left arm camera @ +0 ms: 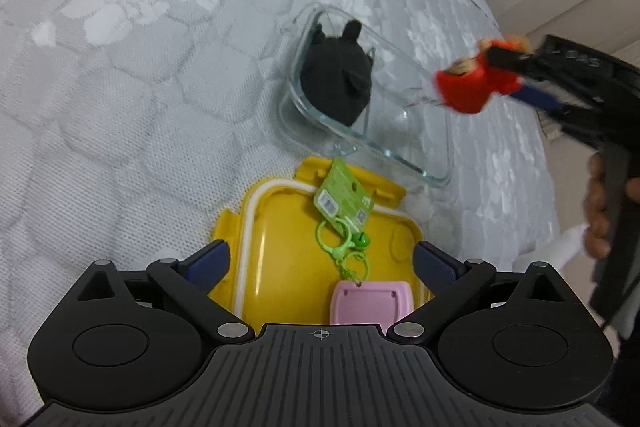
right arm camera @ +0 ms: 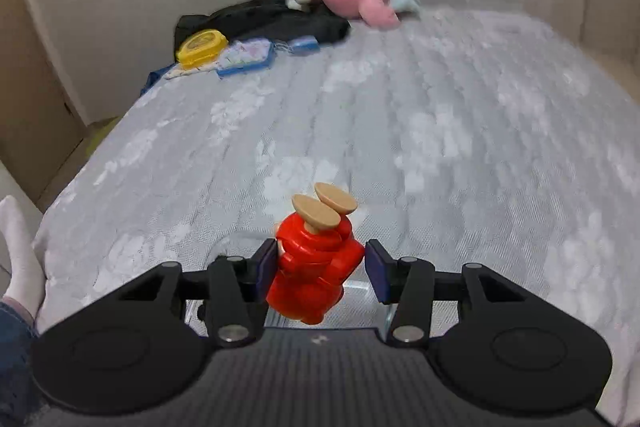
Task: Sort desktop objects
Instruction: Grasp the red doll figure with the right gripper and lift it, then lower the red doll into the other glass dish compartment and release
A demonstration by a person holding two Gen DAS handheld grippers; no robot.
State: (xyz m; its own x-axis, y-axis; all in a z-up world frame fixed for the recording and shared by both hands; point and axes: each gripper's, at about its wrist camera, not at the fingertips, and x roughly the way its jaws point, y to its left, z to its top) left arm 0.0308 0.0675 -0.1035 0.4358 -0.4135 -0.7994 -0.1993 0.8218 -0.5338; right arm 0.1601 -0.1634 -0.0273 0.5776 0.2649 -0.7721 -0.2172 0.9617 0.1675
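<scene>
Glass container (left arm camera: 420, 163) (black toy (left arm camera: 338, 83) inside) beside yellow lid (left arm camera: 280, 227).

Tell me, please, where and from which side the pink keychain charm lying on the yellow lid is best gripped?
Probably by the pink charm's flat body, coming straight down from above with the fingers across its two long side edges. It lies flat on the yellow lid, and its green chain and tag are thin and floppy, so poor holds. The left gripper already sits open above it.
</scene>
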